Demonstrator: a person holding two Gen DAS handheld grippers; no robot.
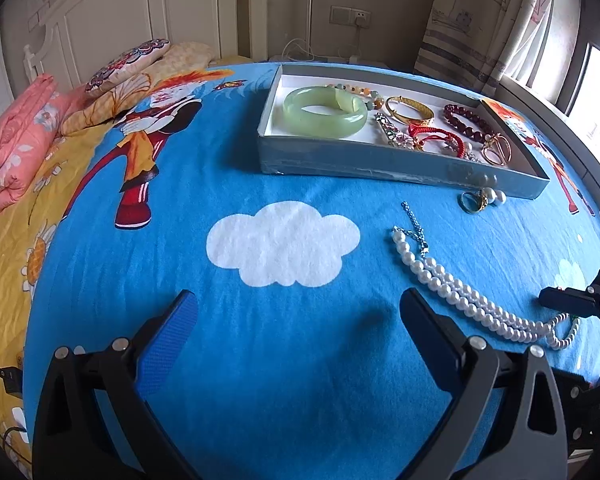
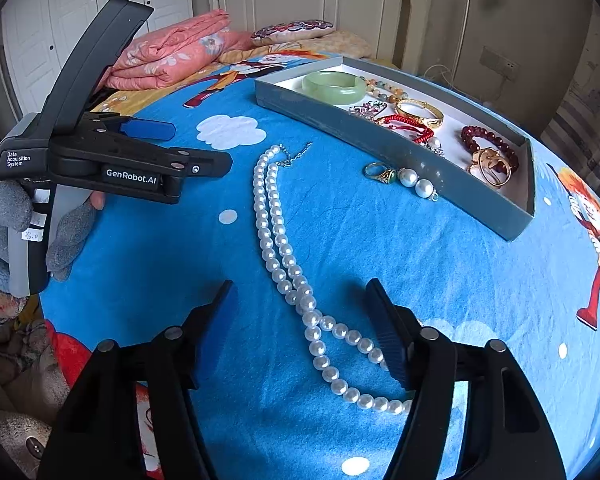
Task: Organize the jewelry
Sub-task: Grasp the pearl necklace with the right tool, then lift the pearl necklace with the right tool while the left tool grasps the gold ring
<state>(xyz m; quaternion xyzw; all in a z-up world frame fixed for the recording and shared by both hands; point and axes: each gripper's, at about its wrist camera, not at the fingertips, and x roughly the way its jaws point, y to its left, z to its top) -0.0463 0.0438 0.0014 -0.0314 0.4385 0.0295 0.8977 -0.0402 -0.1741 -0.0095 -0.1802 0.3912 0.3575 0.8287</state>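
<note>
Right tongs (image 2: 304,336) parted astride pearl necklace (image 2: 278,236) on bed; left tongs (image 1: 300,320) released, empty. Risk: single-strand pinch, beads slip, clasp snags sheet

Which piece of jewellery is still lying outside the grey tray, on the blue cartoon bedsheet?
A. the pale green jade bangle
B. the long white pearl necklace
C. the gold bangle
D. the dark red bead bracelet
B: the long white pearl necklace lies stretched on the blue cartoon bedsheet, in front of the grey tray, while the other three sit inside it.
</note>
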